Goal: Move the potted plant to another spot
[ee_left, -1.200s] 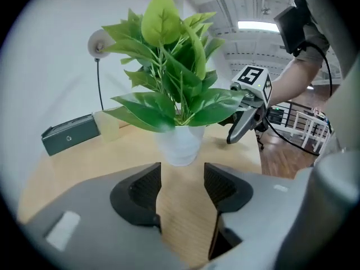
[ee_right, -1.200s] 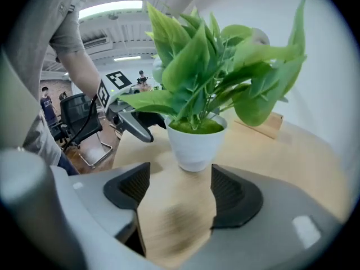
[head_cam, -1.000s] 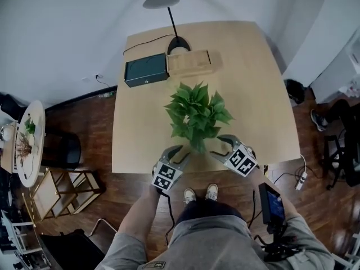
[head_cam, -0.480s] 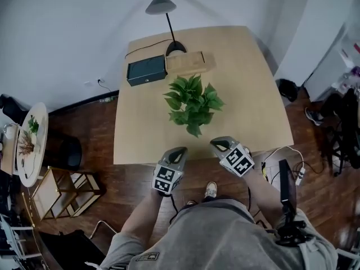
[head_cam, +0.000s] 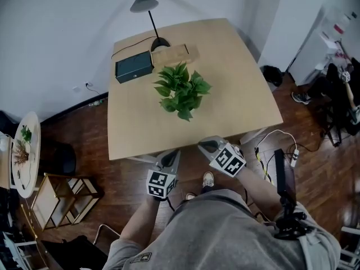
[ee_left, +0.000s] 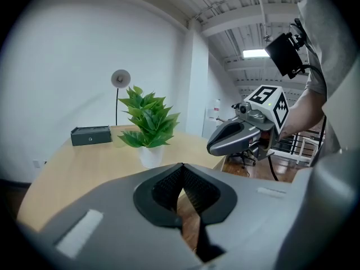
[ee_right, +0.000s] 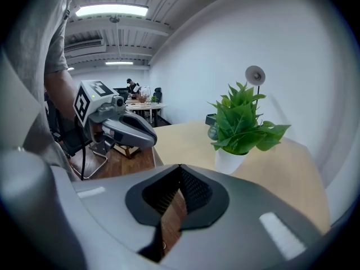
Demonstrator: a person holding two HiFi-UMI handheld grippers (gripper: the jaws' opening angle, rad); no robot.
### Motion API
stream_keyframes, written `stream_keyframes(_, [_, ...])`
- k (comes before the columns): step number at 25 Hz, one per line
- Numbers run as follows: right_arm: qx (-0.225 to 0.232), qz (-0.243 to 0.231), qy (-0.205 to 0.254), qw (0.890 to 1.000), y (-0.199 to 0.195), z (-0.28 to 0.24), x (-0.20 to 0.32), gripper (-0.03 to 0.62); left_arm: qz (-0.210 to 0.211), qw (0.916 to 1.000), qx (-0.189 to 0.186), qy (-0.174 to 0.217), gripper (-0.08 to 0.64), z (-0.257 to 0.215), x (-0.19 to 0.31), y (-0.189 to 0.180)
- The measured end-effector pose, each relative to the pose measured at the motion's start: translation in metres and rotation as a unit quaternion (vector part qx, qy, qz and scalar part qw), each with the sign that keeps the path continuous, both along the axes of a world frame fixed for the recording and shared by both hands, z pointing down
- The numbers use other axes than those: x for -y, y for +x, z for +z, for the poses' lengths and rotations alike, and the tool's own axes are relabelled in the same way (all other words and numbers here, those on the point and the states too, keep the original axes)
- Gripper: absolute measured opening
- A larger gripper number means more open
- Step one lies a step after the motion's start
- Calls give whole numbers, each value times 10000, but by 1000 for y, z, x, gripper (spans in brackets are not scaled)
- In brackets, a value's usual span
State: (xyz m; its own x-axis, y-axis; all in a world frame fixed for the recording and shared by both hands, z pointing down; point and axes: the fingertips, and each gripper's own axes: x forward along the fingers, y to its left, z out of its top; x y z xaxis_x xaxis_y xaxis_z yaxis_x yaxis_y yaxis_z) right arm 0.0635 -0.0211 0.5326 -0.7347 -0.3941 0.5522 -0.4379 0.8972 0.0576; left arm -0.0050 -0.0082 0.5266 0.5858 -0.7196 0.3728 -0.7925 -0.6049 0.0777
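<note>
The potted plant (head_cam: 180,89), leafy green in a small white pot (ee_left: 151,155), stands alone near the middle of the light wooden table (head_cam: 236,94). Both grippers hang off the table's near edge, over the floor, well apart from the plant. My left gripper (head_cam: 170,157) is shut with nothing in it; my right gripper (head_cam: 205,145) is shut and empty too. In the left gripper view the plant (ee_left: 147,121) sits ahead with the right gripper (ee_left: 216,146) at its right. In the right gripper view the plant (ee_right: 243,122) is ahead, the left gripper (ee_right: 147,140) at left.
A dark box (head_cam: 134,66), a flat wooden box (head_cam: 175,54) and a desk lamp (head_cam: 145,4) stand at the table's far side. A round side table (head_cam: 27,151) and a wooden rack (head_cam: 59,198) are on the floor at left. Cables (head_cam: 275,145) lie at right.
Both grippers left the pot, shut, and drew back off the table's near edge. The plant stayed where it stands. The person stepped back from the table.
</note>
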Motion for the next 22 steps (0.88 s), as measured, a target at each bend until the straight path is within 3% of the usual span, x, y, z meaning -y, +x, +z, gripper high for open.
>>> stream_keyframes(14, [146, 128, -281, 9994, -29, 8, -98, 6, 565, 9984, -78, 45, 2, -3, -82, -1])
stream_keyframes(22, [627, 242, -899, 9937, -8, 16, -138, 6, 424, 9988, -99, 228, 2, -14, -111, 12])
